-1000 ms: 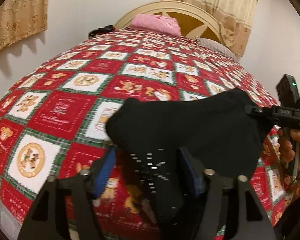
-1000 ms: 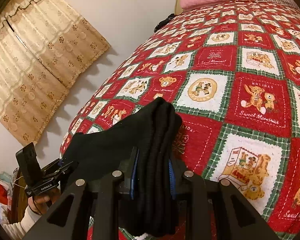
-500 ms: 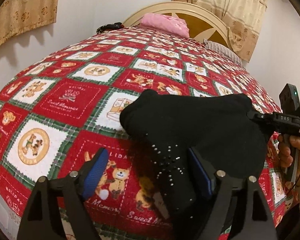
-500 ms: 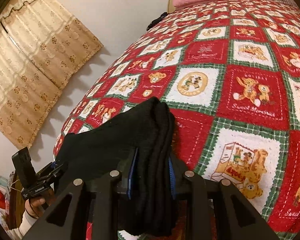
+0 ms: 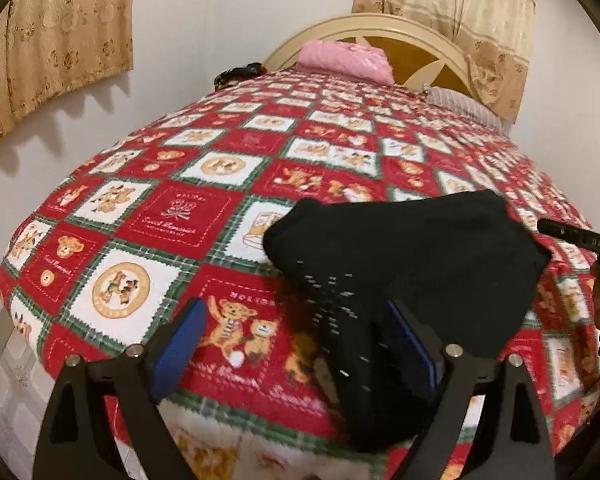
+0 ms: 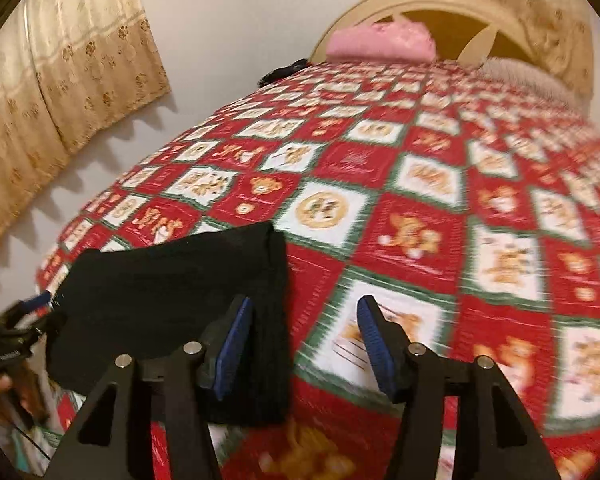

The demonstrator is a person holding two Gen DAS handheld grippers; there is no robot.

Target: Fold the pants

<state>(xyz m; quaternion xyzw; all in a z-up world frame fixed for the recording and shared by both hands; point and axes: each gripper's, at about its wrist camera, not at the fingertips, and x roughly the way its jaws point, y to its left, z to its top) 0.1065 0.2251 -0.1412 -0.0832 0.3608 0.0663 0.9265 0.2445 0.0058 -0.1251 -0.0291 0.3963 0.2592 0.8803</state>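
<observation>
While both grippers point down at the bed, the folded black pants [image 5: 412,256] lie on the red, white and green teddy-bear quilt [image 5: 188,216], near its edge closest to the cameras.

Left wrist view: left gripper [image 5: 296,340] jaws stand wide and are opening. The blue pad at 7 o'clock is clear of any cloth, with bare quilt under it. A narrow end of the pants runs down toward 5 o'clock, just beside the other blue pad; contact there cannot be told. Nothing is pinched. The main bundle sits at 3 o'clock from frame centre. The right gripper [image 5: 580,238] shows at the 3 o'clock edge, with fingers of the hand below it.

Right wrist view (blurred): right gripper [image 6: 302,340] jaws are partway apart and opening. The folded edge of the pants [image 6: 172,300] lies against the left-hand blue pad at 7 o'clock; the other pad stands over bare quilt, so no grip. The left gripper [image 6: 28,312] appears at 9 o'clock, at the far end of the pants.

Pink pillow [image 5: 346,58] at 12 o'clock, against the cream headboard [image 5: 420,36]. Beige curtains [image 5: 52,48] at 10 o'clock.
</observation>
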